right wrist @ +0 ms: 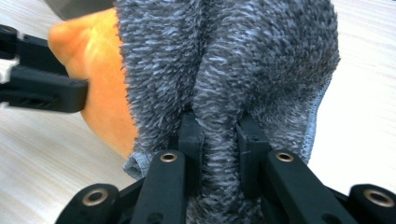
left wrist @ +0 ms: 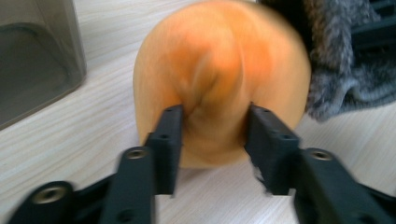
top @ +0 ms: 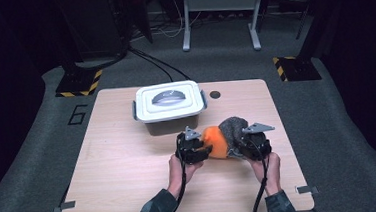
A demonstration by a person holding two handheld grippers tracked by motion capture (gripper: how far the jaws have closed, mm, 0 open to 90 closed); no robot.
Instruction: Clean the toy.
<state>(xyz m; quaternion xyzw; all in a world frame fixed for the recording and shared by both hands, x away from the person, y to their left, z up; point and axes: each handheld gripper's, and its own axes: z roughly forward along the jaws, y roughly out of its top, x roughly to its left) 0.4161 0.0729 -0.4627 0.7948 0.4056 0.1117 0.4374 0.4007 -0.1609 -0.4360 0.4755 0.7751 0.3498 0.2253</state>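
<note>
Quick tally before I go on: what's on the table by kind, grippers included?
Grippers: 2, the left gripper shut on the orange cloth, the right gripper shut on the grey cloth
Cloths: 2
Lidded boxes: 1, the box
Total: 5

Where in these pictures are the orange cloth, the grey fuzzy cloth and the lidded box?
orange cloth (left wrist: 219, 70), left gripper view, on its bulging front fold.
grey fuzzy cloth (right wrist: 233, 60), right gripper view, on the pinched ridge.
lidded box (top: 169, 101), high view, on its white lid.
</note>
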